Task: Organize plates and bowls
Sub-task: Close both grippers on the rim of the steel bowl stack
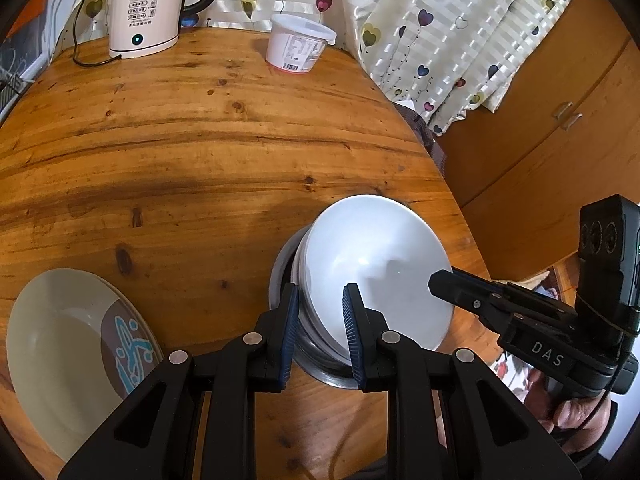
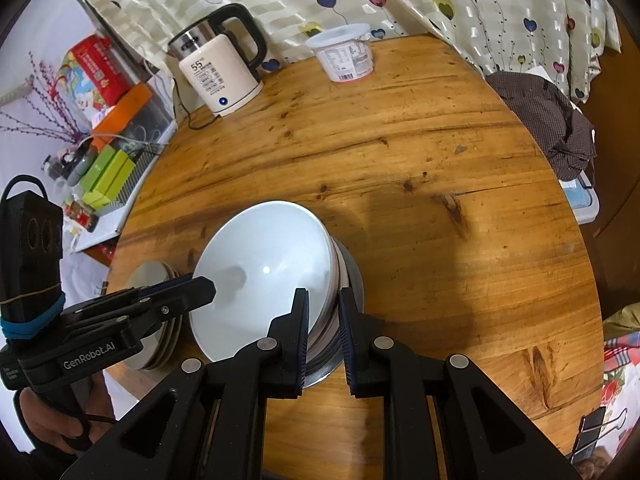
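A stack of white bowls (image 1: 372, 264), tilted inside a metal basin (image 1: 320, 364), sits near the edge of the round wooden worktop (image 1: 200, 140). The left gripper (image 1: 322, 332) has its fingers narrowly parted, clamping the stack's near rim. The right gripper (image 2: 324, 332), nearly closed, pinches the opposite rim. Beige plates (image 1: 60, 344) lie just beside.

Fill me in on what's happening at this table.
A person holds a gripper in each hand over a round wooden table. Both the left gripper and the right gripper clamp opposite rims of a stack of white bowls, which sits nested in a metal bowl. A stack of plates waits alongside.
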### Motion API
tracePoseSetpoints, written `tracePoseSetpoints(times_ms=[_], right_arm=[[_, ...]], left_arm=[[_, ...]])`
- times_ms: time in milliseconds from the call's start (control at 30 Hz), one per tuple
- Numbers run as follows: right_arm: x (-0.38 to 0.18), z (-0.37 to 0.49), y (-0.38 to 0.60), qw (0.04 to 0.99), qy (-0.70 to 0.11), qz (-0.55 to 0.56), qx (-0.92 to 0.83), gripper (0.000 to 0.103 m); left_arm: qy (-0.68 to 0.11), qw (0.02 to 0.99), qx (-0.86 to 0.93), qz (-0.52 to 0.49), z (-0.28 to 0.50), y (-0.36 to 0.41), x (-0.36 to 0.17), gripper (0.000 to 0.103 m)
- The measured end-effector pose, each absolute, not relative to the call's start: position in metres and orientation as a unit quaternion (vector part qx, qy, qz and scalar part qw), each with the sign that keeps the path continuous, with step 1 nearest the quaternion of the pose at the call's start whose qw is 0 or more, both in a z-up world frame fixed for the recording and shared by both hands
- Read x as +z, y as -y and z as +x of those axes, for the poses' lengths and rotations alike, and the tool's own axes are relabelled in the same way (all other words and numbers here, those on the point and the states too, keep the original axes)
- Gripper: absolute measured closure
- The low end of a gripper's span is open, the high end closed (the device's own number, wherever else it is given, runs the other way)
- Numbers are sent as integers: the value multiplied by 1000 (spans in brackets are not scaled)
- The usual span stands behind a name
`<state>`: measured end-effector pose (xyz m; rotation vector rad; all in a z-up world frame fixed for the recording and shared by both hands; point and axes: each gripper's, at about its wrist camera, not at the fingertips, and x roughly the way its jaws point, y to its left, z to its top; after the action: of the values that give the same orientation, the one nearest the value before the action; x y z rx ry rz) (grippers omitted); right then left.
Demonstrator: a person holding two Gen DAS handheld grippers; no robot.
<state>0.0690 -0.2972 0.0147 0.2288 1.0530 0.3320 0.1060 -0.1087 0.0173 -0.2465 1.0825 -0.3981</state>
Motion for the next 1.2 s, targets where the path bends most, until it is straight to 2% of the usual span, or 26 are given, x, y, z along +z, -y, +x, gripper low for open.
tracePoseSetpoints(times_ms=[333,800,1033,1200], right_arm=[[14,70,298,846,-495,108,167,87],[15,69,304,854,-471,112,188,72],[27,64,318,875,-426,110,201,71],[27,62,334,879,-424,116,186,71]], left_arm=[[-505,834,-185,-121,106,108,15,79],[-488,842,-191,-127,105,102,17,79],[-461,856,-191,-134,103,90,26,79],[-450,865,-178,-134,99,78,25,79]])
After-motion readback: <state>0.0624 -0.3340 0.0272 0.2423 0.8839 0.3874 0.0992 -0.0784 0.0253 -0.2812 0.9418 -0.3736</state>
